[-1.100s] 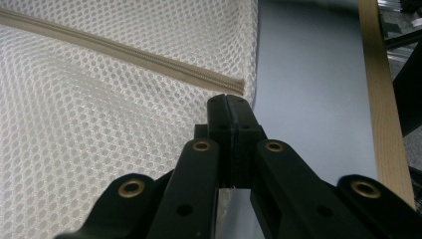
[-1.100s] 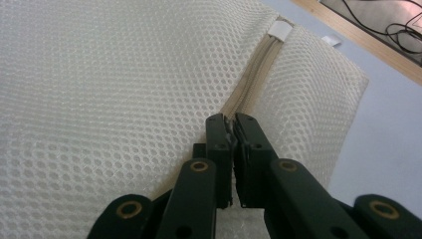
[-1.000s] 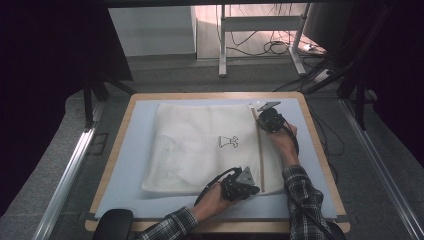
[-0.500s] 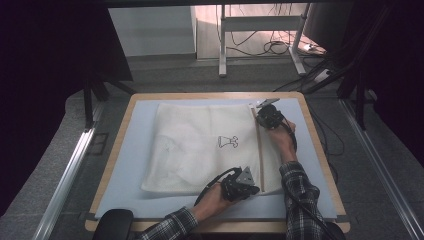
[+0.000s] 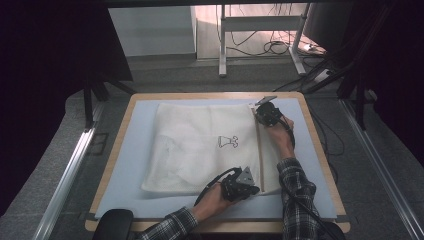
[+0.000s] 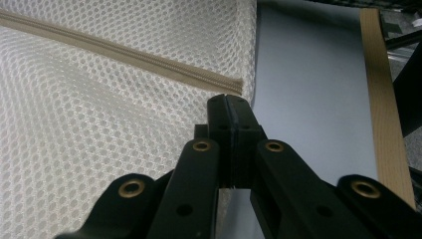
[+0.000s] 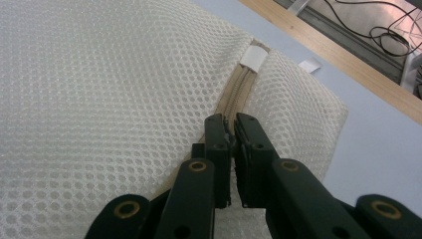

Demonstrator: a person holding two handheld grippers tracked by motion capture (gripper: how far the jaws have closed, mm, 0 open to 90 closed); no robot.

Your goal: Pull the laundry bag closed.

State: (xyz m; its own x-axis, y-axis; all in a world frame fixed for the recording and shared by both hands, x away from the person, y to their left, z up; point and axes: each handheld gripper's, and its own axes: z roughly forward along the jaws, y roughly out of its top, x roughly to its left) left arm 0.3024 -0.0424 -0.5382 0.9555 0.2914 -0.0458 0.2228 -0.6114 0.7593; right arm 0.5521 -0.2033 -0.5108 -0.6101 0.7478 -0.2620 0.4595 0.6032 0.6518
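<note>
A white mesh bag (image 5: 200, 145) lies flat on the blue-grey mat, with a beige zipper (image 5: 259, 150) running along its right side. My right gripper (image 5: 260, 115) is at the zipper's far end. In the right gripper view its jaws (image 7: 232, 122) are pinched on the zipper pull, just short of a white tab (image 7: 253, 57). My left gripper (image 5: 250, 189) rests at the bag's near right corner. In the left gripper view its jaws (image 6: 230, 102) are pressed together at the mesh edge, beside the zipper's near end (image 6: 234, 88).
The mat (image 5: 135, 150) covers a wooden table (image 5: 320, 150) with bare strips around the bag. A small black print (image 5: 227, 142) marks the bag's middle. A desk frame and cables (image 5: 270, 47) stand on the floor beyond the table.
My right gripper has crept slightly farther along the zipper toward its far end. The left gripper and the bag stay where they were.
</note>
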